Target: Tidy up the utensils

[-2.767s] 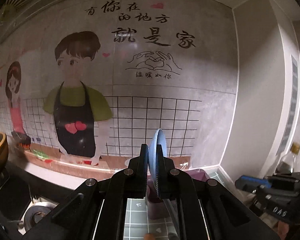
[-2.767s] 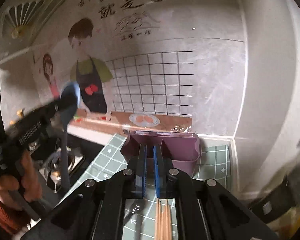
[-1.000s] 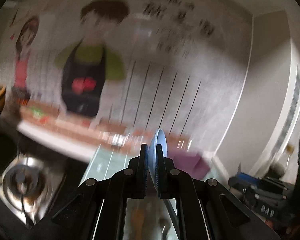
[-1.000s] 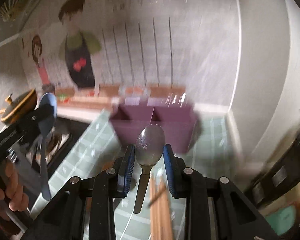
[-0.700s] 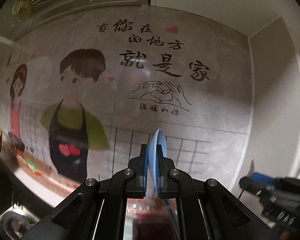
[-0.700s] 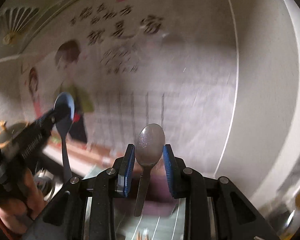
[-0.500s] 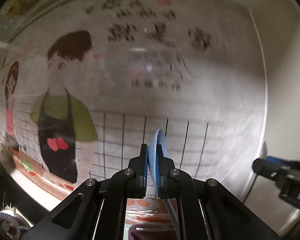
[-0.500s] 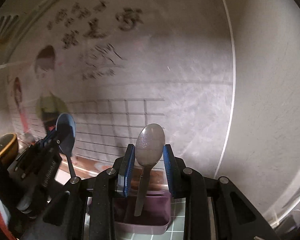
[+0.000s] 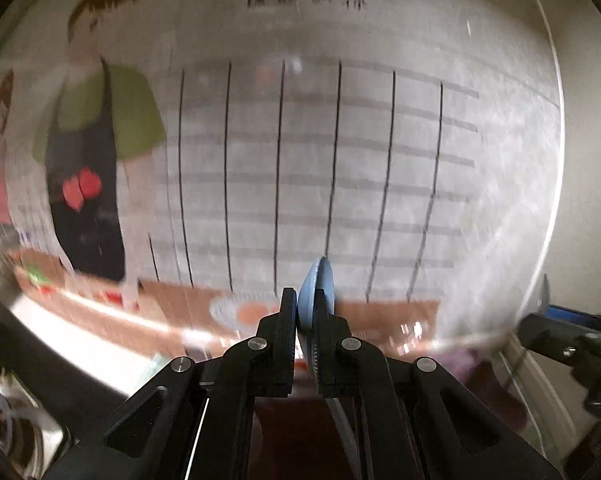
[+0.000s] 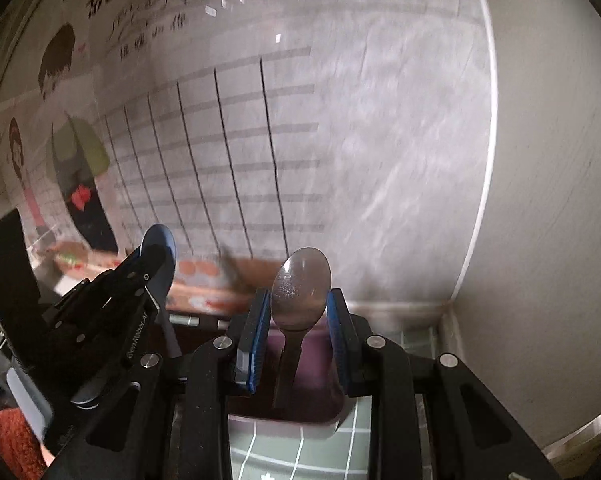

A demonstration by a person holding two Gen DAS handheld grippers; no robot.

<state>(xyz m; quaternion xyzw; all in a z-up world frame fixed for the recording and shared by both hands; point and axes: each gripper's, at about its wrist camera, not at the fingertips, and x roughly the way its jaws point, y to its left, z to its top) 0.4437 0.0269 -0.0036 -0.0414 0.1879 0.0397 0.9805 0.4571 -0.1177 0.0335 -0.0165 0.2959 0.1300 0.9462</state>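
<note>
The metal spoon stands bowl-up between the blue pads of the right claw, its handle hanging straight down over the purple holder below. It looks stiff, light and smooth, so I judge it likely to slip or swing if pinched only at the rounded bowl. The pads sit at the bowl's two edges; whether they press it firmly is hard to tell, but the spoon stays upright, so the claw seems closed on it. A hold lower down, at the neck where bowl meets handle, would probably steady it better.

The blue spoon is seen edge-on in the left wrist view, clamped tight between the nearly closed fingers of the left claw, its handle running down behind them. It looks like light plastic, rigid but thin, and the flat grip across the bowl appears secure.

From the right wrist view the left claw hovers just left of the holder. The holder rests on the green tiled desk near the wall corner, behind which a cartoon wall sticker is blurred.
</note>
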